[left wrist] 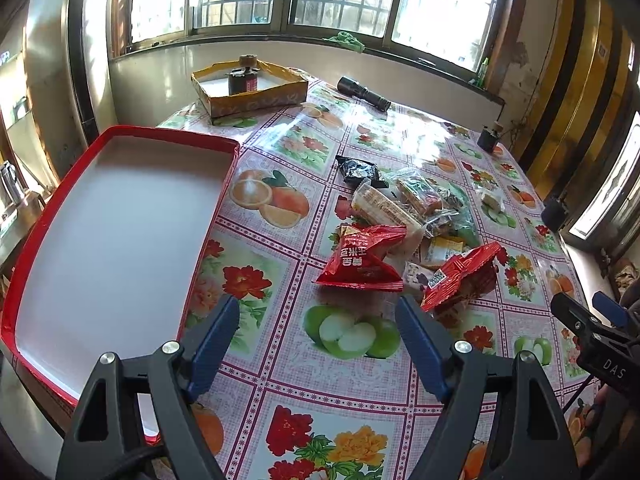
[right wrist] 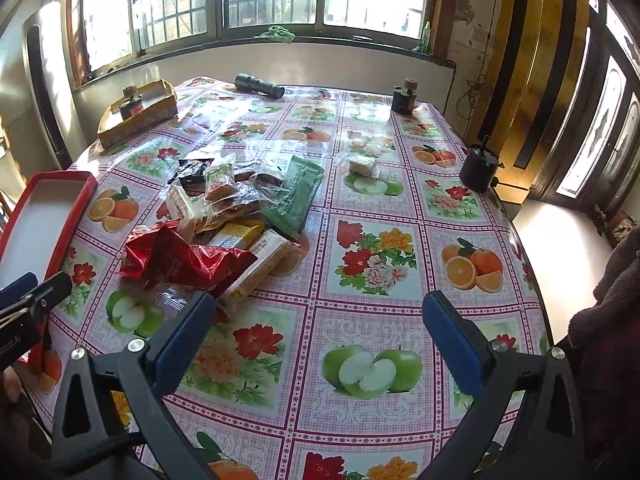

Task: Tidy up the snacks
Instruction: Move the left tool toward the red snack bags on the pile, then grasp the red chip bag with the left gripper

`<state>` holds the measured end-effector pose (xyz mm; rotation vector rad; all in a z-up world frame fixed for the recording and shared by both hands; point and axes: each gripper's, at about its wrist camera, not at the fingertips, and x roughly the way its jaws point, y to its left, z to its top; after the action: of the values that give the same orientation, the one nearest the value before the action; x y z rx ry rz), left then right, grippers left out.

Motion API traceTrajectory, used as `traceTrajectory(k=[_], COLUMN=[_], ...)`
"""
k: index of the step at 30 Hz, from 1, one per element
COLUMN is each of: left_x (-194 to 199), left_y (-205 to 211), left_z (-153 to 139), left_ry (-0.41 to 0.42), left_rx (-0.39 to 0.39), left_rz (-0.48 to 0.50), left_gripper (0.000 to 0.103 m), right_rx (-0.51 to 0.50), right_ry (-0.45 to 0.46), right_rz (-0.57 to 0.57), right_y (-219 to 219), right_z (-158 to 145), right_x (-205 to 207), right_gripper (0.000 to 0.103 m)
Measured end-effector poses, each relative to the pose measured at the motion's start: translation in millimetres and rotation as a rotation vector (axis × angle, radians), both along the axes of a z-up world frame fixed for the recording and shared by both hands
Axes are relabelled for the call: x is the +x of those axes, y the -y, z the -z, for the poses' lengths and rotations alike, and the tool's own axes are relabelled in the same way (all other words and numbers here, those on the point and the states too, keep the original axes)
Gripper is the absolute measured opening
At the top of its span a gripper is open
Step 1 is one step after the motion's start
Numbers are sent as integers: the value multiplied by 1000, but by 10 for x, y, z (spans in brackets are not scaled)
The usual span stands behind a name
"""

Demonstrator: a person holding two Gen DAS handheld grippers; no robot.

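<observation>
Both grippers, left gripper [left wrist: 318, 320] and right gripper [right wrist: 318, 316], spread, empty. Red snack bag [left wrist: 362, 260]: light, crinkly, slippery; best pinched at crimped edge.

Heaped loose just ahead of left gripper [left wrist: 318, 322]: snack pile [left wrist: 404, 224], mixed wrappers overlapping. Two crumpled red packets [left wrist: 362, 262] nearest, clear-wrapped biscuits and green pouch [right wrist: 298, 192] behind, black packet farthest. Red tray [left wrist: 112, 236] with white floor, flat, to left of that gripper.
</observation>
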<state>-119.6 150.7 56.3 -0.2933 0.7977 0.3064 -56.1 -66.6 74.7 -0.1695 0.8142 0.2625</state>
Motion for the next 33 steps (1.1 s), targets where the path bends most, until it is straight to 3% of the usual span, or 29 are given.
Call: traceTrajectory(k=[8,16,28,33], left_x=[48,94,186,490], left_y=[32,132,87,36], left_z=[26,30,115,213], left_ry=[-34,-95,-136,-193], left_rx=[22,159,126,95], left_rz=[1,-32,-7,40], left_gripper=[80,80,80,80], right_rx=[68,70,83,165], right_ry=[-56,-68,-65,-29], right_rz=[7,-2,-54,-224], right_y=[143,143,62,-94], right_z=[99,143,153,143], right_x=[73,73,41,-35], right_gripper=[103,103,103,101])
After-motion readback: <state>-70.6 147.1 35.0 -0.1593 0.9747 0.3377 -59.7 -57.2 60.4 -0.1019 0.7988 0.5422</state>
